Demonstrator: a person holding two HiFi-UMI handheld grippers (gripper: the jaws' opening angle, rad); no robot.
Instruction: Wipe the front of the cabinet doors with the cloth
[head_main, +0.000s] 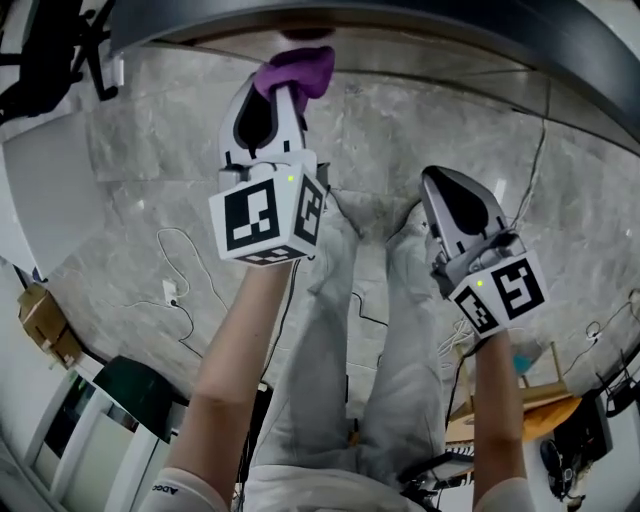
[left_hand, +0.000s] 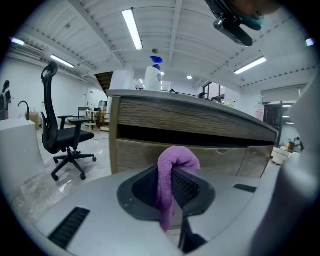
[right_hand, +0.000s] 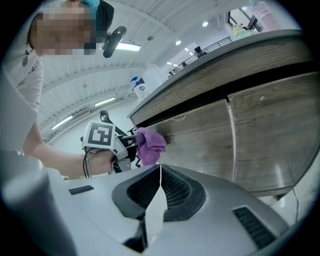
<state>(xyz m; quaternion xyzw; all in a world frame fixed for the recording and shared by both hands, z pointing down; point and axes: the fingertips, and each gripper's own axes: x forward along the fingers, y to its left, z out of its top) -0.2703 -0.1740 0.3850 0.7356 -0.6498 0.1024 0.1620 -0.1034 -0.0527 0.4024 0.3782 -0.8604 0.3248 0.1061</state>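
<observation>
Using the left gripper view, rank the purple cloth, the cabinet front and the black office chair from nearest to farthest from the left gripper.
1. Purple cloth: clamped in the left gripper's jaws.
2. Cabinet front: straight ahead.
3. Black office chair: far left, beyond the cabinet.

**Cloth held up to the cabinet**

The left gripper (head_main: 283, 95) reaches forward with a purple cloth (head_main: 300, 68) bunched at the tip of its jaws, close against the cabinet (head_main: 450, 30). The right gripper (head_main: 436, 182) sits lower and apart, over grey-trousered legs (head_main: 340, 330) and a marble floor (head_main: 150, 150) with loose cables (head_main: 185, 245).
</observation>
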